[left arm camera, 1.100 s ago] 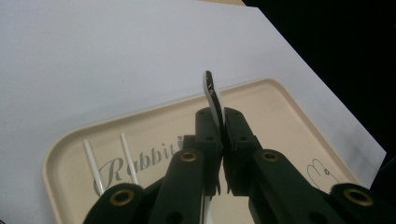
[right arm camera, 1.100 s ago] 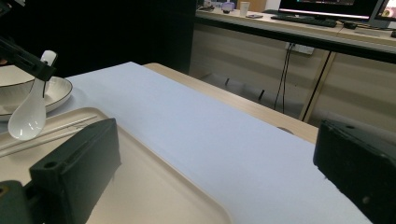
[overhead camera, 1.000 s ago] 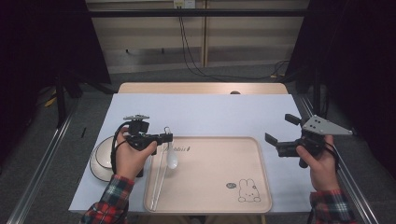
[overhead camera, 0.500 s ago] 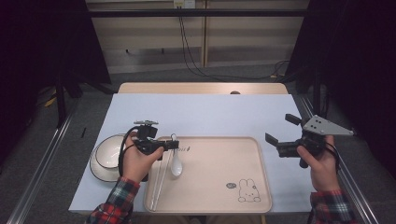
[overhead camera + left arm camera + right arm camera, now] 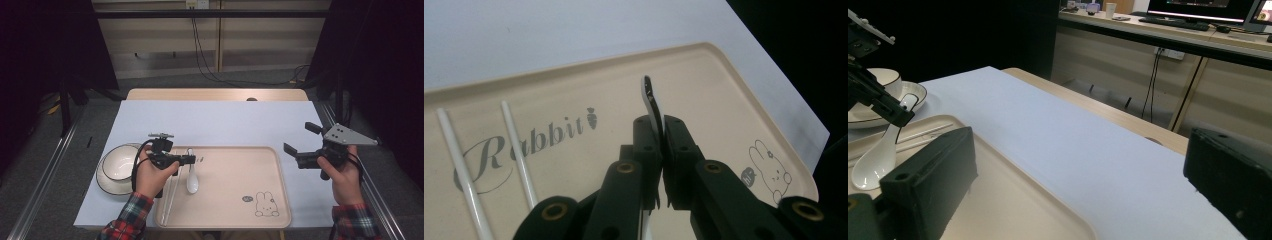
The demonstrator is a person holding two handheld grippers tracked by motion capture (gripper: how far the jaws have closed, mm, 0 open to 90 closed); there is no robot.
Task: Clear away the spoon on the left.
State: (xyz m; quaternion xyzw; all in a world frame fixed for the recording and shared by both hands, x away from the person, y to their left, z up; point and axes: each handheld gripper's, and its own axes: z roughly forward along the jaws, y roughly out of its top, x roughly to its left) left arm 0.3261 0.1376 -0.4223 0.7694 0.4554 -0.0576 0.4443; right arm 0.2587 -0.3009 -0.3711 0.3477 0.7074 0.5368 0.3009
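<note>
Spoon (image 5: 192, 176) handle sits pinched between the jaws of the left gripper (image 5: 192, 160), whose pads are closed tight on it in the left gripper view; the white bowl end rests on the tray (image 5: 235, 210) near its left side. Just left of the spoon lie two white chopsticks (image 5: 169, 197), running along the tray's left edge. Beyond that edge, on the pale blue mat (image 5: 215, 122), a white bowl (image 5: 120, 162) stands on a saucer (image 5: 104, 181), near the left hand (image 5: 150, 175). The tray's middle and right parts are bare apart from a printed rabbit (image 5: 265, 204), leaving wide room there. The right gripper (image 5: 296, 150) is held off the tray's right edge, above the mat, jaws wide apart and holding nothing. The mat covers a wooden table (image 5: 215, 94); its far strip shows bare. Behind it stand panelled walls with cables (image 5: 202, 55) hanging down, possibly from a socket.
</note>
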